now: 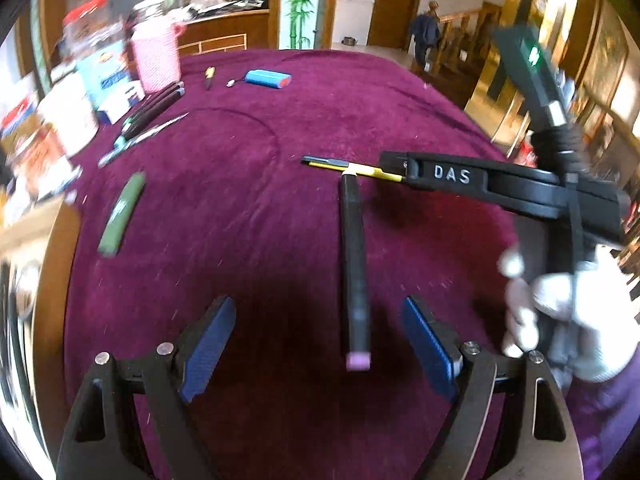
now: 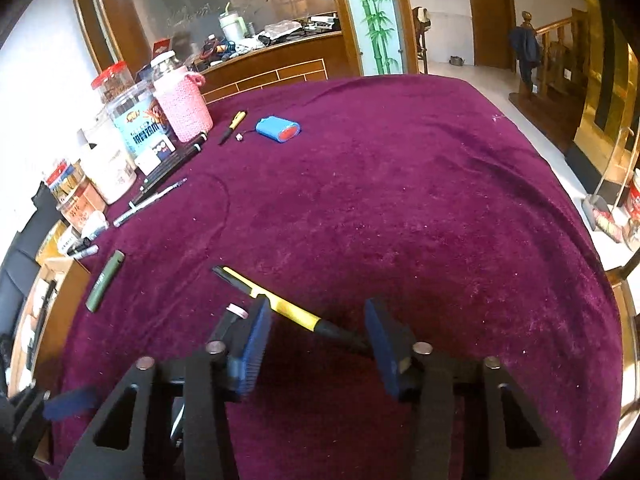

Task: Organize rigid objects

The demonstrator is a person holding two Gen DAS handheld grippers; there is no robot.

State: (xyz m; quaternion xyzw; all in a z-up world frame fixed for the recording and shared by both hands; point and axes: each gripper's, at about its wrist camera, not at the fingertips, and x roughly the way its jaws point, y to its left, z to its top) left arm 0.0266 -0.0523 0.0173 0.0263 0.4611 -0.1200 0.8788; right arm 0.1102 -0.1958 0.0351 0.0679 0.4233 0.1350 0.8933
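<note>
A black marker with a pink end (image 1: 354,268) lies on the purple cloth between the spread fingers of my open left gripper (image 1: 318,338). A yellow-and-black pen (image 1: 352,168) lies across its far tip. In the right wrist view the same pen (image 2: 280,304) runs between the fingers of my open right gripper (image 2: 316,334), which reaches it from the right in the left view (image 1: 404,170). The marker's pink end (image 2: 237,312) shows by the left finger. A green tube (image 2: 105,280), a blue battery pack (image 2: 278,128) and several pens (image 2: 160,196) lie further left.
Jars and a pink knit-covered container (image 2: 182,108) crowd the table's left side (image 2: 116,136). A small yellow-black tool (image 2: 232,126) lies near the battery pack. The cloth-covered table (image 2: 440,200) drops off at the right edge. A wooden counter stands behind.
</note>
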